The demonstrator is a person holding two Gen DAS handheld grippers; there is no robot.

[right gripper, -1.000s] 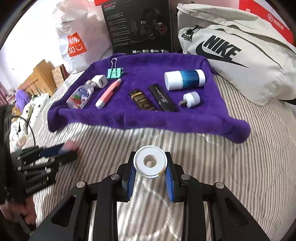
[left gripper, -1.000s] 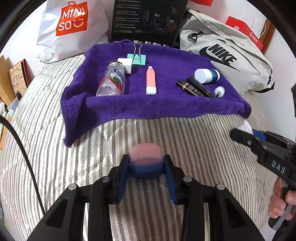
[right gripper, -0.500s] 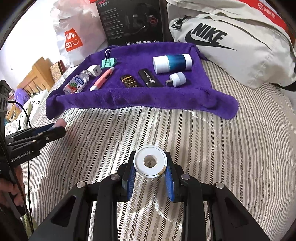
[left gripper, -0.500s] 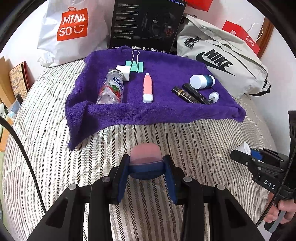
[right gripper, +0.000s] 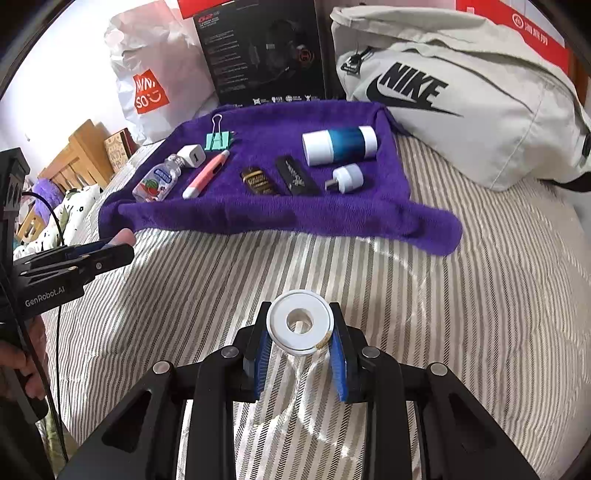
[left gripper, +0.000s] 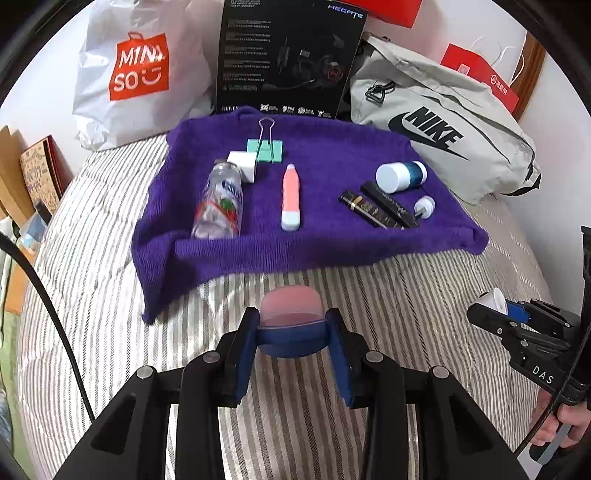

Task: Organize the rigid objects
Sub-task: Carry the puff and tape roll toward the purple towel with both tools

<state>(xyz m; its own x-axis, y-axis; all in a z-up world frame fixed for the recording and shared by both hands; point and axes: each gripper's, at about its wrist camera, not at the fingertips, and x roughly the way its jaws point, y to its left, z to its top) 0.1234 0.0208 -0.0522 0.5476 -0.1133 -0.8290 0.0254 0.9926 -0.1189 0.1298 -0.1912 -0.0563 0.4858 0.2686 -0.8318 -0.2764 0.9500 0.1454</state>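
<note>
Over the striped bed, near the purple towel (left gripper: 332, 243), the left gripper (left gripper: 291, 332) pinches a pink-and-blue case (left gripper: 290, 314) — the right gripper (right gripper: 300, 332) a white tape roll (right gripper: 300, 326).

Home bedroom, striped bedding (left gripper: 388, 295), shopping bags (left gripper: 140, 70)

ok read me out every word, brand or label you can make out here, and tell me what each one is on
"MINI SO": white shopping bag.
"NIKE": grey bag.
"HECATE": black headset box; its small print is too small to read.
"DAS": right gripper, on its body.
"GenRobot.AI": left gripper, on its body.
Clear bottle label: blurred.
Two dark tubes: gold lettering unreadable.
Red bag: characters too small.
</note>
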